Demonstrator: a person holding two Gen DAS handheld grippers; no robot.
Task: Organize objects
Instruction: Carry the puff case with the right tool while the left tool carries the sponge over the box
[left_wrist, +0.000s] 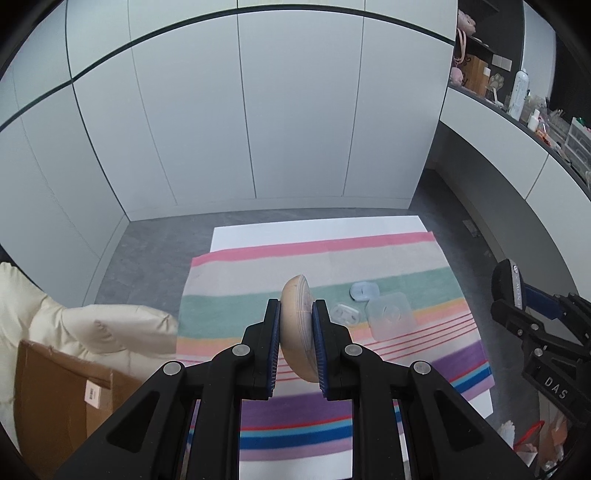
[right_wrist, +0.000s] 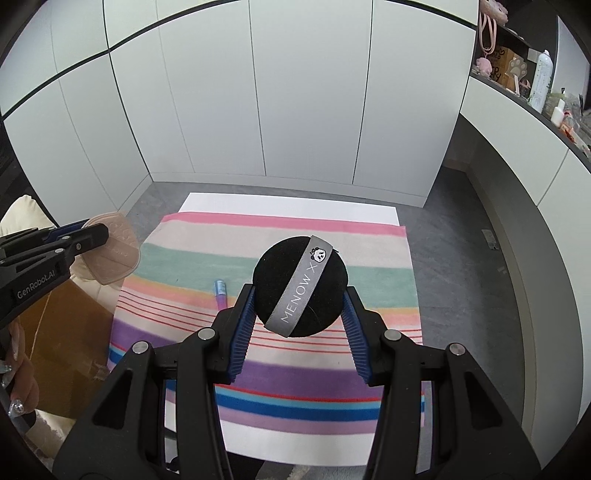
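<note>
My left gripper (left_wrist: 297, 314) is shut on a beige round compact case (left_wrist: 298, 332), held edge-on above the striped towel (left_wrist: 258, 291). It also shows in the right wrist view (right_wrist: 110, 254) at the left. My right gripper (right_wrist: 300, 295) is shut on a black round powder puff (right_wrist: 325, 291) with a grey "MENOW X" ribbon, held above the towel (right_wrist: 369, 280). The puff's edge shows in the left wrist view (left_wrist: 508, 277). On the towel lie a pale blue lid (left_wrist: 364, 290), a clear small lid (left_wrist: 341, 313) and a clear square lid (left_wrist: 391, 317).
A small blue and purple tube (right_wrist: 220, 291) lies on the towel. A brown cardboard box (left_wrist: 55, 387) and a cream padded jacket (left_wrist: 92, 325) sit at the left. White cabinets (left_wrist: 258, 110) stand behind. A cluttered shelf (left_wrist: 535, 110) runs along the right.
</note>
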